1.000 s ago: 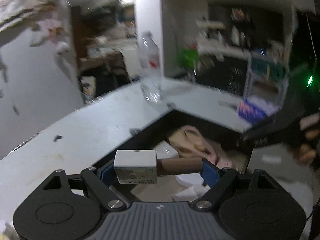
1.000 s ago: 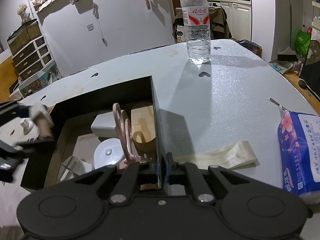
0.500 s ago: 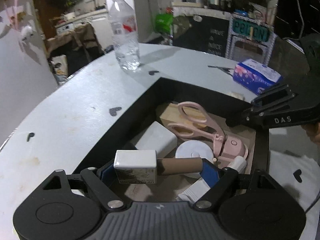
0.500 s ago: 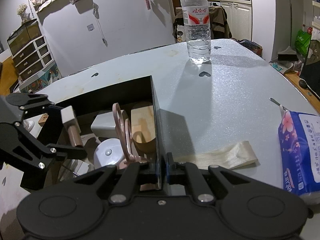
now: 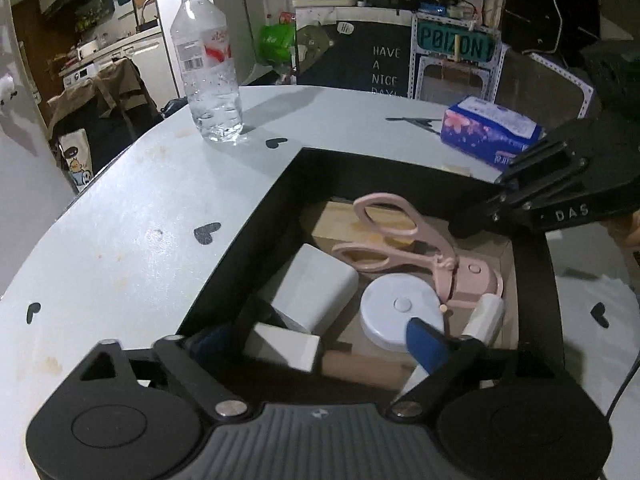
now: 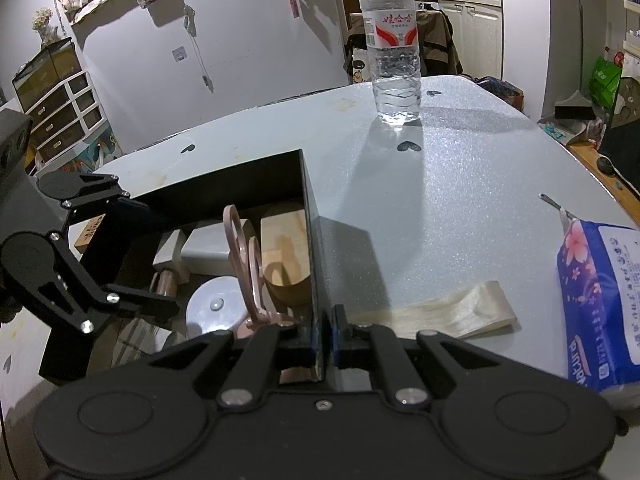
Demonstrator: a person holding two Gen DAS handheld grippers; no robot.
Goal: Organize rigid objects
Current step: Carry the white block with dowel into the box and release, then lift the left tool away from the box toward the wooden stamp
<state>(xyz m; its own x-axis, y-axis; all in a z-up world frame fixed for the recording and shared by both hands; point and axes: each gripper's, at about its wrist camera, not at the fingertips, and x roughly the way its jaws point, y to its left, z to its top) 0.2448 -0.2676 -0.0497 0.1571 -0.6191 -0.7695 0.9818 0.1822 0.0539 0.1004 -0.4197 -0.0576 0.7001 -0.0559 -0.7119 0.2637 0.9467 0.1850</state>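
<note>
Holding status: left gripper (image 5: 320, 344) spread apart, releasing.
Stamp (image 5: 316, 354): lower centre, loose between its fingers, inside box (image 5: 532, 280).
Right gripper (image 6: 326, 334): clamped on box wall.

The box (image 5: 256, 232) is showing black walls and a brown cardboard floor. Inside it, the scissors (image 5: 404, 240) are glowing pale pink, the round tin (image 5: 396, 312) is looking pale grey-blue, and the block (image 5: 316, 292) is showing plain white. The table (image 6: 460, 184) is shining pale grey, dotted with black hearts. The tissue pack (image 6: 600, 292) is showing blue with pink blossoms. The bottle (image 6: 394, 52) is wearing a red and white label.
</note>
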